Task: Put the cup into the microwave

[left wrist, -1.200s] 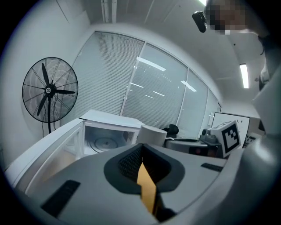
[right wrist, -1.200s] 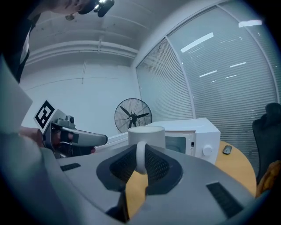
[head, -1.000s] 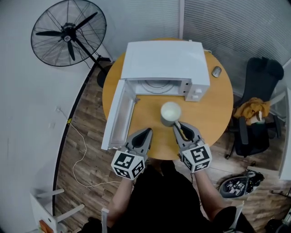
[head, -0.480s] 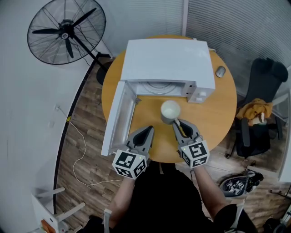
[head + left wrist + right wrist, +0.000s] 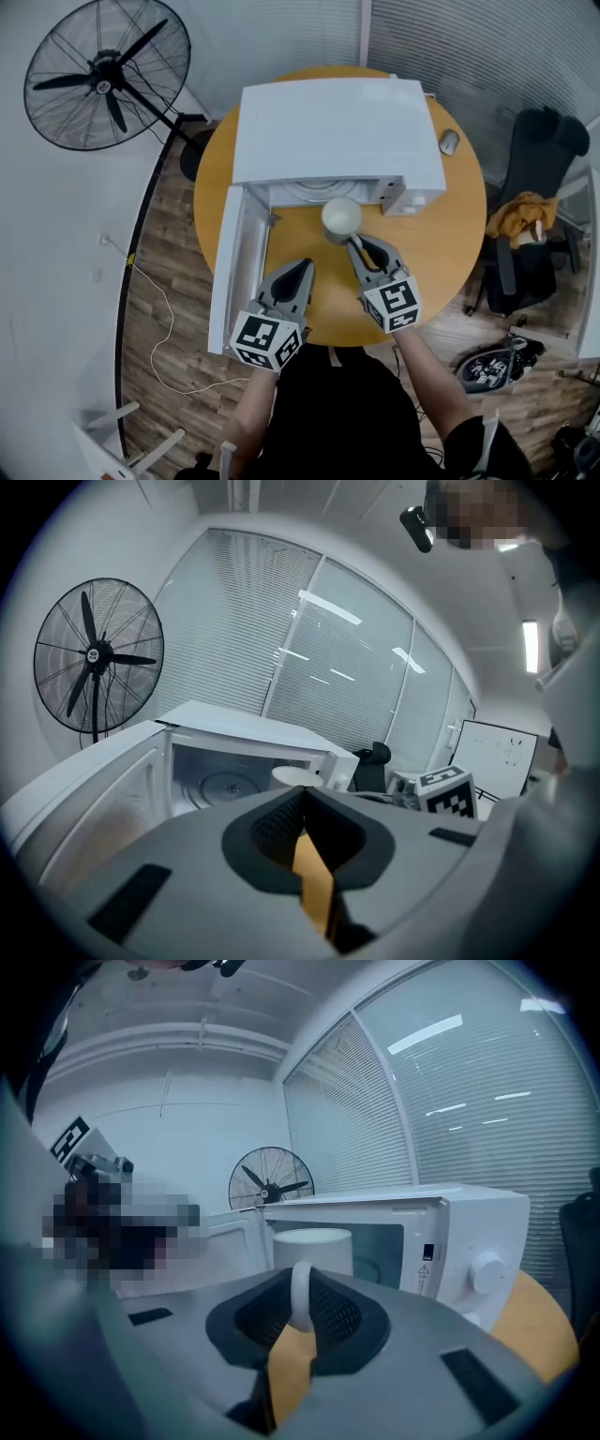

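At the far left a black standing fan (image 5: 105, 75) stands on the wooden floor, beside the round orange table (image 5: 450, 239). On the table the white microwave (image 5: 333, 122) has its door (image 5: 232, 277) swung open to the left, and the glass turntable (image 5: 223, 787) shows inside the cavity.

The left gripper (image 5: 301, 272) hovers over the table's near edge, just right of the open door. Its 2 jaws are pressed together and have nothing between them; only the orange tabletop shows under them in the left gripper view.

The white cup (image 5: 341, 217) is at the mouth of the open microwave, upright, just in front of the cavity. The right gripper (image 5: 360, 247) has its jaws closed on the cup's handle (image 5: 300, 1297), with the 2 dark pads on either side of the thin white loop.

Farther right a grey mouse (image 5: 449, 142) lies on the table near the microwave's back corner. A black office chair (image 5: 530, 164) stands beside the table at the far right.
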### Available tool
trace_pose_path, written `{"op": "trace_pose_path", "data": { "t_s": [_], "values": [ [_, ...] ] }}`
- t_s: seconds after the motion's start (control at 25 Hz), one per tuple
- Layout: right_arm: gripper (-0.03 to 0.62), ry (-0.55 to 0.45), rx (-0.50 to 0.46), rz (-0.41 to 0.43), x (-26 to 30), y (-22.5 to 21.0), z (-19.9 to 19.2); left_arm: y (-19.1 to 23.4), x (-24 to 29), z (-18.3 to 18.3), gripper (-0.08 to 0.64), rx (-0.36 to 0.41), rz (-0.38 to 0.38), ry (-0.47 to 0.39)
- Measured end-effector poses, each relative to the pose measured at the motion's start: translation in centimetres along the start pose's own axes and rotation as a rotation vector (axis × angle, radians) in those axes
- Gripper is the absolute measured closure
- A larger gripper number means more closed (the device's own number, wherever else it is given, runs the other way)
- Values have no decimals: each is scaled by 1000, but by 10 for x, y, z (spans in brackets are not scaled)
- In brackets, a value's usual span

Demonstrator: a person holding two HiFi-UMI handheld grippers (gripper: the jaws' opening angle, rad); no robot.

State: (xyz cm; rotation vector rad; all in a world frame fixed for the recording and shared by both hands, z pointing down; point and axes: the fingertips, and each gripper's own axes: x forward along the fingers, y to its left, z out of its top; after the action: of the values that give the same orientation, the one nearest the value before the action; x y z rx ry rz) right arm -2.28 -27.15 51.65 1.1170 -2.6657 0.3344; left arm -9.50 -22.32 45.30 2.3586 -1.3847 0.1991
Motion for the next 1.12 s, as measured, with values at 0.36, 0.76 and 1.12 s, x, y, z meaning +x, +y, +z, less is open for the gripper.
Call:
{"op": "trace_pose_path", "data": {
  "t_s": [0.36,0.76,1.12],
  "values": [
    [540,22,6,-36,52,-19,-10,15,20,3,565,-5,-39,12],
    [541,23,-45,-92,103,-35,-19,29,20,-1,565,-18,-51,24],
    [541,34,-15,-135,126,-45,-33,32,22,-7,565,-29,-71,36]
  ]
}}
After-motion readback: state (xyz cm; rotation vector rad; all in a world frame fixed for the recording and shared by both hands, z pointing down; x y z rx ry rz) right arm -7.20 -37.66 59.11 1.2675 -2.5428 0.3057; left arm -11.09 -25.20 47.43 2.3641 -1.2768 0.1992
